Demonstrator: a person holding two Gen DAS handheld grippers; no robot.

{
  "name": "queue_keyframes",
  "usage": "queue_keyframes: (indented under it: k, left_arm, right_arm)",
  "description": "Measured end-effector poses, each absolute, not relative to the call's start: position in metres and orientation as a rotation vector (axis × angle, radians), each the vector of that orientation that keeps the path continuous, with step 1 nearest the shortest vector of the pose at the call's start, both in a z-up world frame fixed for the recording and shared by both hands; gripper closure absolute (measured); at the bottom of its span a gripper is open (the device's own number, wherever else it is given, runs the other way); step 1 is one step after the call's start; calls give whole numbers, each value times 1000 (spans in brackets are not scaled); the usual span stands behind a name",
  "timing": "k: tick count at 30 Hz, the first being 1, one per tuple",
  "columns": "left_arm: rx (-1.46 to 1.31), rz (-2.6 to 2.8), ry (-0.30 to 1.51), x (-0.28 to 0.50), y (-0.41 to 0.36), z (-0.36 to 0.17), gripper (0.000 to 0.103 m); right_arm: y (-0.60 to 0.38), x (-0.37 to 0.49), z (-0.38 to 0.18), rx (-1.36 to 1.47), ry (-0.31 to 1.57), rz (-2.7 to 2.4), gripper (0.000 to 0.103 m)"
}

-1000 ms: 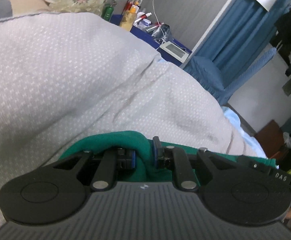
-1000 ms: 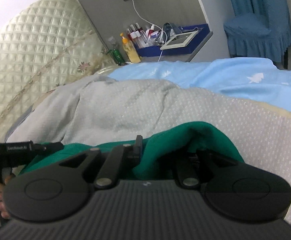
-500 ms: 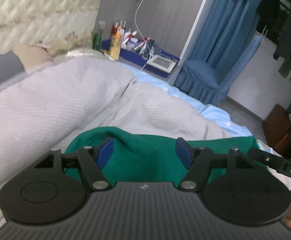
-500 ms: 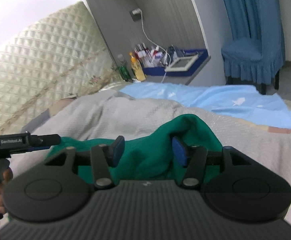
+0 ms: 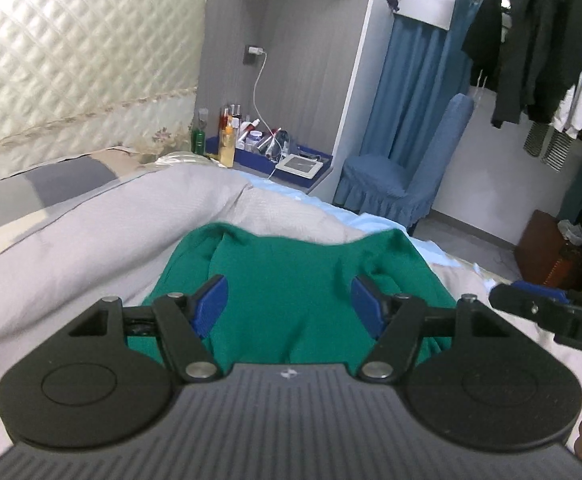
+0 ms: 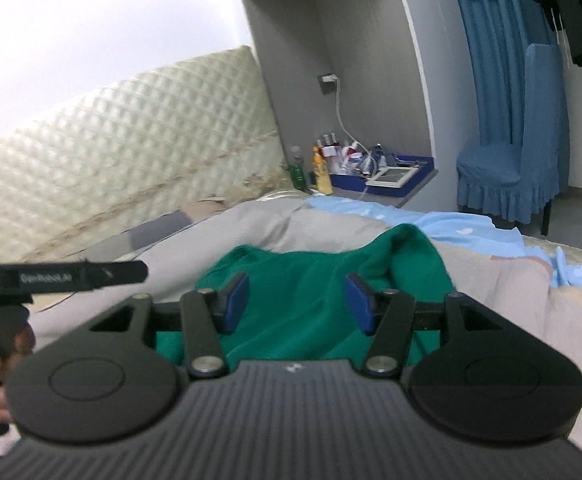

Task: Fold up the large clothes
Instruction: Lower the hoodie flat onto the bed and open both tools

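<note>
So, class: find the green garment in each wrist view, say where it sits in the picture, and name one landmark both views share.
Left wrist view: the green garment lies centre, lower middle, on the grey bedding between the open blue pads.
Right wrist view: the green garment lies centre, lower middle, between the open pads.
Shared landmark: the blue chair.

Left gripper [image 5: 289,300] released from the green garment [image 5: 291,280], blue pads [image 5: 210,305] now spread wide, right gripper [image 6: 297,300] likewise opened, garment dropped onto the grey quilt [image 5: 91,248], both views raised toward the headboard [image 6: 111,168].
</note>
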State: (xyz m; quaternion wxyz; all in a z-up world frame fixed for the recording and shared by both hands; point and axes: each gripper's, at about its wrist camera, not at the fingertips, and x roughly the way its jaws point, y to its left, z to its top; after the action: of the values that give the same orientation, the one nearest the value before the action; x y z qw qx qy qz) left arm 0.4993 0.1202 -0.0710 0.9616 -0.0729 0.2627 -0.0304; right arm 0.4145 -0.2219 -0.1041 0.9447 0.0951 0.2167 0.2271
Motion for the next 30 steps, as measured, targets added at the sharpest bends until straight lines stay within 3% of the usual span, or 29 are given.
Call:
queue_keyframes:
  k: [7, 14, 30]
  left_arm:
    - [-91, -48, 465, 388, 103, -71, 30]
    - [-135, -57, 400, 321, 100, -97, 30]
    - [-111, -67, 478, 346, 126, -138, 26]
  right_arm:
    - [-215, 338, -105, 154, 407, 473, 46]
    - [-200, 295, -140, 125, 417, 472, 43]
    - [-181, 319, -190, 153, 532, 423, 43]
